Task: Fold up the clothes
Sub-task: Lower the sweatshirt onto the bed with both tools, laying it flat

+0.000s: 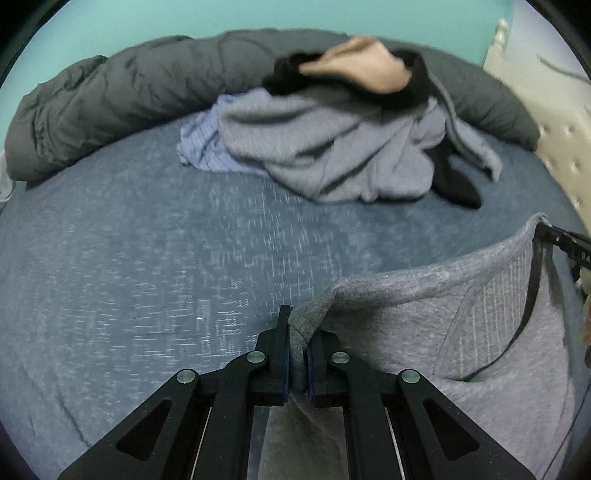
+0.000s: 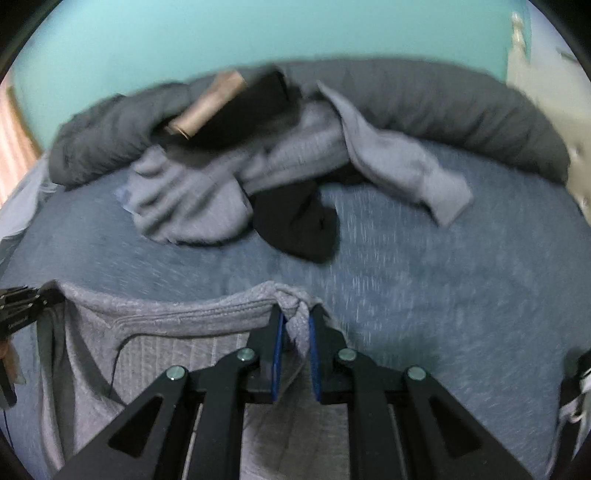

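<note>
A grey knit garment (image 1: 461, 325) hangs stretched between my two grippers over the blue bed sheet (image 1: 147, 258). My left gripper (image 1: 298, 328) is shut on one corner of its top edge. In the right wrist view, my right gripper (image 2: 295, 325) is shut on the bunched other corner of the same garment (image 2: 166, 332). The right gripper's tip shows at the right edge of the left wrist view, and the left gripper's tip at the left edge of the right wrist view. A ribbed panel and a dark trim line show on the hanging cloth.
A heap of clothes (image 1: 332, 155) lies farther back on the bed: grey knitwear, a striped blue piece, black items (image 2: 295, 221) and a tan piece (image 1: 362, 62). A dark grey duvet (image 1: 110, 103) is bunched along the teal wall (image 2: 258, 33). A cream tufted headboard (image 1: 554, 129) stands at the right.
</note>
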Demonstrator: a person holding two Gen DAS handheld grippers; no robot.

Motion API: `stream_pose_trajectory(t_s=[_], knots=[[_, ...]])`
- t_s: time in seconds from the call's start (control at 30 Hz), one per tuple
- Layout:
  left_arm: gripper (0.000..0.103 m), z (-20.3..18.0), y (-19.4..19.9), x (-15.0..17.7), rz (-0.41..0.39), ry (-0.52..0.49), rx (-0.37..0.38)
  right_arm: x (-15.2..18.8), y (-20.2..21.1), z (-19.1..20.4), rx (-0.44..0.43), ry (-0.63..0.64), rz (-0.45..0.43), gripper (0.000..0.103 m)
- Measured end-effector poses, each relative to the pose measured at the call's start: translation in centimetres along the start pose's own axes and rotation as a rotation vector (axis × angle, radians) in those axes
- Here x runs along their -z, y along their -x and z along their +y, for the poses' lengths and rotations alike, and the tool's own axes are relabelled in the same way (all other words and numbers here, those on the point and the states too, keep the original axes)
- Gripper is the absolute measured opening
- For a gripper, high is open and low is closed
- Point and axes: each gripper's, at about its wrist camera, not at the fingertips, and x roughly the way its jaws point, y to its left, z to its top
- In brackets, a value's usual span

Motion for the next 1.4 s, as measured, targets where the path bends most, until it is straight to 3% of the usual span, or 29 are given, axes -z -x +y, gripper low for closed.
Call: stream_pose_trajectory(t_s=[0.13,0.2,0.23,0.27,0.33,0.4,0.47,0.6,0.67,0.77,0.97,1.17,1.4], knots=[[0.009,-0.4,-3.2,0.8,0.028,-0.002,-0.008,0.9,-3.8,0.0,-0.002,-0.038,0.069,0.018],[0.01,-0.3,-3.8,1.3,0.037,0.003,-0.009,1.5,-5.3,0.2,0.001,-0.013,0.11,0.039],[0.012,-0.2,-3.9,1.4,0.04,0.004,-0.011,1.8,-5.8,0.3,0.006,0.007,0.139,0.041],[0.014,-0.2,-3.9,1.6,0.044,0.005,-0.014,2.0,-5.3,0.2,0.023,0.012,0.114,0.041],[0.041,0.2,-3.3,1.7,0.038,0.019,-0.022,2.1,-3.6,-0.8,0.018,-0.024,0.053,0.052],[0.053,0.8,-1.8,1.9,0.017,0.046,-0.017,2.2,-1.2,-2.3,-0.006,-0.107,-0.015,0.065],[0.06,1.3,0.3,2.4,-0.003,0.055,-0.006,3.0,1.6,-3.5,-0.034,-0.187,-0.072,0.066],[0.064,1.6,4.7,4.6,-0.027,0.051,-0.005,5.9,7.7,-5.3,-0.116,-0.329,-0.173,0.068],[0.073,1.6,6.6,6.0,-0.017,0.037,-0.003,8.8,10.5,-5.4,-0.175,-0.365,-0.187,0.069],[0.074,1.6,8.8,8.3,0.008,0.047,-0.002,13.1,13.9,-4.5,-0.233,-0.375,-0.188,0.07],[0.074,-0.9,12.4,14.4,0.026,0.053,0.051,20.1,17.5,-2.1,-0.28,-0.329,-0.134,0.071],[0.074,-3.8,14.2,21.6,0.071,0.082,0.113,25.8,20.0,-1.6,-0.284,-0.367,-0.151,0.071],[0.074,-8.0,14.7,27.8,0.121,0.059,0.109,30.1,21.5,-0.8,-0.29,-0.349,-0.144,0.071]])
